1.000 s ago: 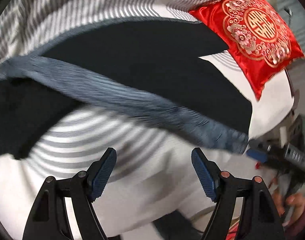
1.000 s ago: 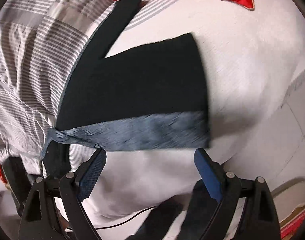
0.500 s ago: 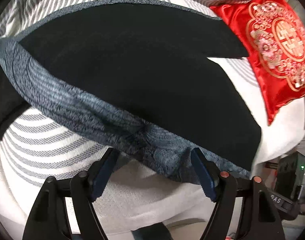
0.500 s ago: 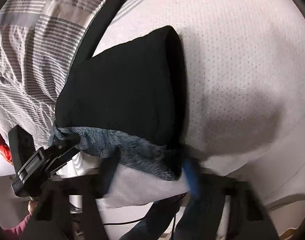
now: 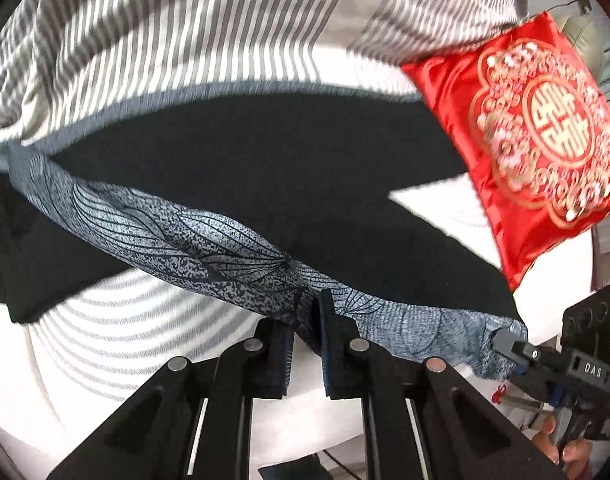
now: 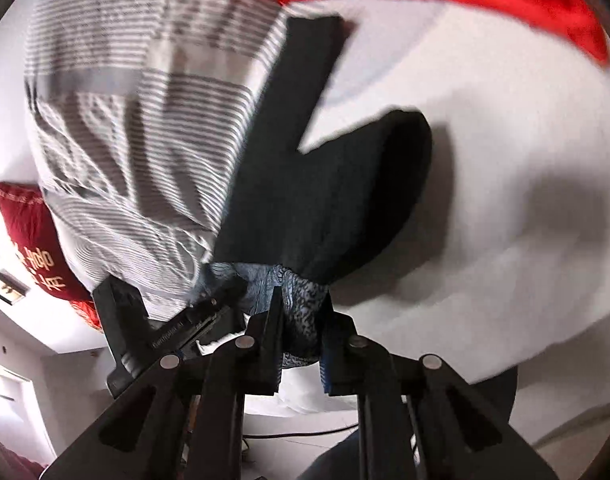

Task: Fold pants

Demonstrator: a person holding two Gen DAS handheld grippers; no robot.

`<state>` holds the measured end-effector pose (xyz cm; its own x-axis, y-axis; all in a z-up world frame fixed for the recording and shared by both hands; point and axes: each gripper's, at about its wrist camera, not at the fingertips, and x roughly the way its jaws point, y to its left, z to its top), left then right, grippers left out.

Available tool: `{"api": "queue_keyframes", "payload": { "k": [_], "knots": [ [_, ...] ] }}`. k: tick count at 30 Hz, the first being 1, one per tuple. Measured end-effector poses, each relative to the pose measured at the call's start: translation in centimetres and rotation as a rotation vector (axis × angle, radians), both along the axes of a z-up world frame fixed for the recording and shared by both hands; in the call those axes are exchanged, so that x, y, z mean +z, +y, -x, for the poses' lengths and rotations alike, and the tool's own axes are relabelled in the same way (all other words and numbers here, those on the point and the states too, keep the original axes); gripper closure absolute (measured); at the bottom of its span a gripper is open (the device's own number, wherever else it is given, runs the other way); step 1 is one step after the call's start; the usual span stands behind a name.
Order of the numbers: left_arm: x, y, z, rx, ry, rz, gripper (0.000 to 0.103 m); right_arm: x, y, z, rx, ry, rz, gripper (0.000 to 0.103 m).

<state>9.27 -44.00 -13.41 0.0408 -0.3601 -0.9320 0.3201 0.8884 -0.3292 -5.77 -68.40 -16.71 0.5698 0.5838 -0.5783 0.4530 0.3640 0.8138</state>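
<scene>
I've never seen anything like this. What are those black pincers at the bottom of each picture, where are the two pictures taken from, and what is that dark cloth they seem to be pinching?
There is no robot here. A person holds a hand-operated pincer in each hand, and a small wide-angle camera on each one looks along its two fingers. That is why the pictures bulge.

One picture is from the left gripper, the other from the right gripper. Each view also catches the other tool at its edge.

The dark cloth is a pair of black pants with a grey patterned waistband, lying on a bed with a white sheet and a grey striped quilt. A red cushion lies beyond.

The left gripper is shut on the waistband. The right one's jaws are closing on bunched waistband cloth further along it.
</scene>
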Motion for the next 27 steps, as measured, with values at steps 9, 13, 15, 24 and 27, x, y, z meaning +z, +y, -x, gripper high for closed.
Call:
{"api": "queue_keyframes", "payload": {
  "k": [9,13,15,24,27],
  "knots": [
    [2.7,-4.6,-6.2,-0.040,-0.074,-0.006,0.091,1.5,-3.7,-7.7,-0.002,0.010,0.033,0.088],
    [1.9,-6.8,-9.4,-0.055,-0.085,-0.016,0.091,1.2,-5.3,-12.9,0.001,0.005,0.082,0.088],
    [1.0,-7.5,-10.9,-0.063,-0.077,-0.023,0.090,0.9,-5.6,-15.0,0.007,0.018,0.110,0.088],
    [-3.0,-9.2,-15.4,-0.096,-0.037,-0.047,0.090,-2.4,-6.4,-24.0,0.052,0.138,0.239,0.088],
    [-4.0,-9.6,-16.1,-0.106,-0.021,-0.054,0.090,-3.3,-6.3,-25.3,0.071,0.171,0.277,0.087]
  ]
}}
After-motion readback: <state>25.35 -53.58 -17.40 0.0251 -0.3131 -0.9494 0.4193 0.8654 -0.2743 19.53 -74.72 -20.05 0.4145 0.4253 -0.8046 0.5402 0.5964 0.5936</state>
